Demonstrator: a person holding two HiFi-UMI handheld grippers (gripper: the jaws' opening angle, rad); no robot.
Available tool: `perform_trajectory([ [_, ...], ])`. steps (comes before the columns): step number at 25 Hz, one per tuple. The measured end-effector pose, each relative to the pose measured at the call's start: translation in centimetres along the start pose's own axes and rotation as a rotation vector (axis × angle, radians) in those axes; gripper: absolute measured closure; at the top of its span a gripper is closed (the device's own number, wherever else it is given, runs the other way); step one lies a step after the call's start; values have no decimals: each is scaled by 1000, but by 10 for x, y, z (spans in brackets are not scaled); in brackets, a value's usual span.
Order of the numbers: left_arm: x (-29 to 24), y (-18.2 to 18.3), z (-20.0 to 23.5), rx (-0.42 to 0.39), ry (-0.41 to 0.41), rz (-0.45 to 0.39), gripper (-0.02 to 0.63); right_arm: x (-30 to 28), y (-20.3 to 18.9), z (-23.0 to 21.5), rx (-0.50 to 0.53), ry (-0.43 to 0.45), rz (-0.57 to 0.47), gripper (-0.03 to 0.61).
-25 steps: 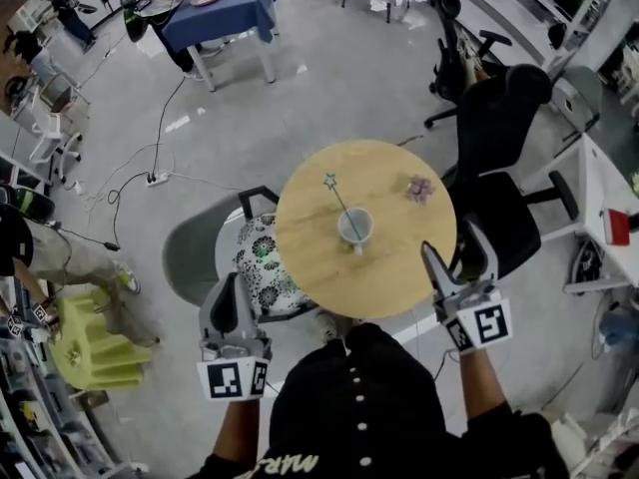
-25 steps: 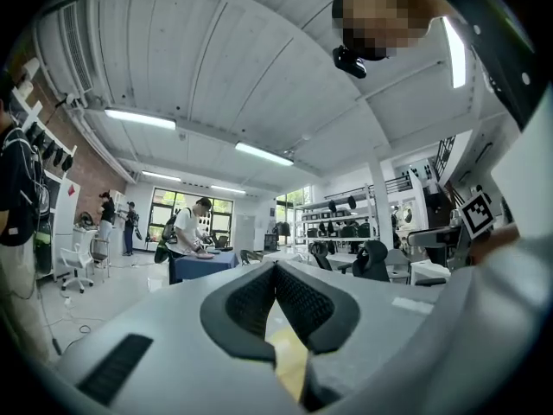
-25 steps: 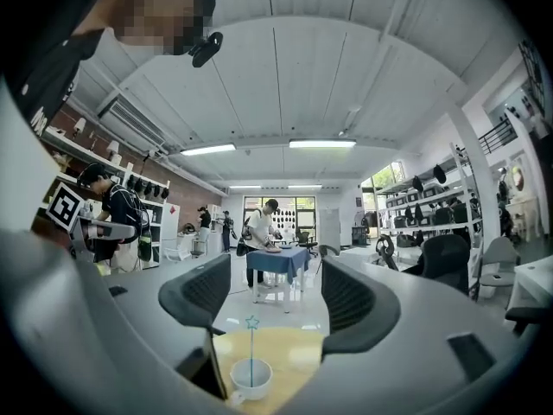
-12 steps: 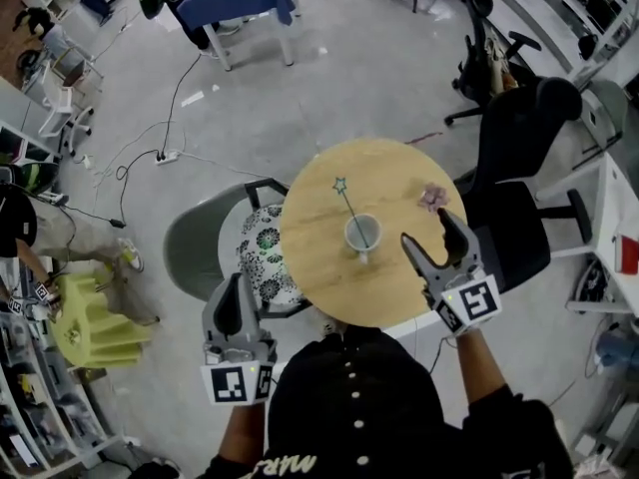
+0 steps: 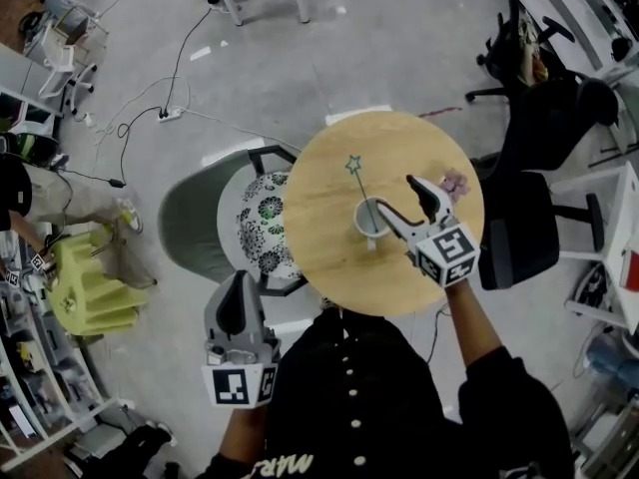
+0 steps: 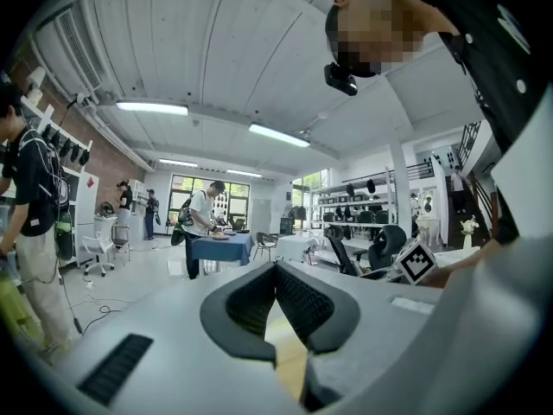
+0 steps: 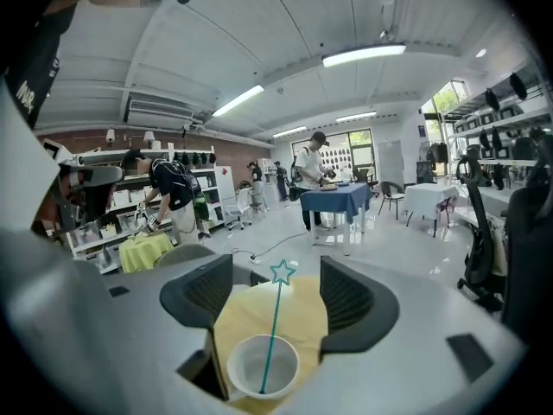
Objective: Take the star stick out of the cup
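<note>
Right gripper (image 5: 399,196) reaches out over the cup (image 5: 365,222).
Its fingers (image 7: 354,299) are spread wide and flank the star stick (image 7: 272,327), which leans in the cup on the bench (image 5: 329,252). Left gripper (image 5: 237,305) hangs off the bench edge, its fingers pressed together and empty. In the head view the right gripper hides part of the cup.

We can read only one scrap of lettering. Pale slanted letters on the back of the person's black shirt (image 5: 300,464), just below its row of white buttons, look like "MAR" and are cut by the picture's lower edge. Pale print on the black sleeve (image 7: 24,93) in the right gripper view is too warped to read. The left cube (image 5: 240,384) on the left gripper (image 5: 232,309) and the right cube (image 5: 446,254) on the right gripper (image 5: 400,196) each carry a black-and-white square code marker, a pattern rather than letters.
</note>
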State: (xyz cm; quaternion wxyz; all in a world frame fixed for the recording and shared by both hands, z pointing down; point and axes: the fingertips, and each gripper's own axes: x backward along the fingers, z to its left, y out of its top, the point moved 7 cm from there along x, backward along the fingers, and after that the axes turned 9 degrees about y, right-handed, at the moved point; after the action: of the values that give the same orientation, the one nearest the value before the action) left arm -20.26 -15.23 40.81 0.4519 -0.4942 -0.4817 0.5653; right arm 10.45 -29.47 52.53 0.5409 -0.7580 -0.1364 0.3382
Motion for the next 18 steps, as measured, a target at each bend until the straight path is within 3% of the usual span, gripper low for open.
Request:
perform_trajectory([
  [13,-18,-46,5,24,47,93,610,-99,-59,-41,-50,111,182,322],
  [18,-20,-64,11,28,80,138,611,-120,-76,-47,-75,157,232,418],
])
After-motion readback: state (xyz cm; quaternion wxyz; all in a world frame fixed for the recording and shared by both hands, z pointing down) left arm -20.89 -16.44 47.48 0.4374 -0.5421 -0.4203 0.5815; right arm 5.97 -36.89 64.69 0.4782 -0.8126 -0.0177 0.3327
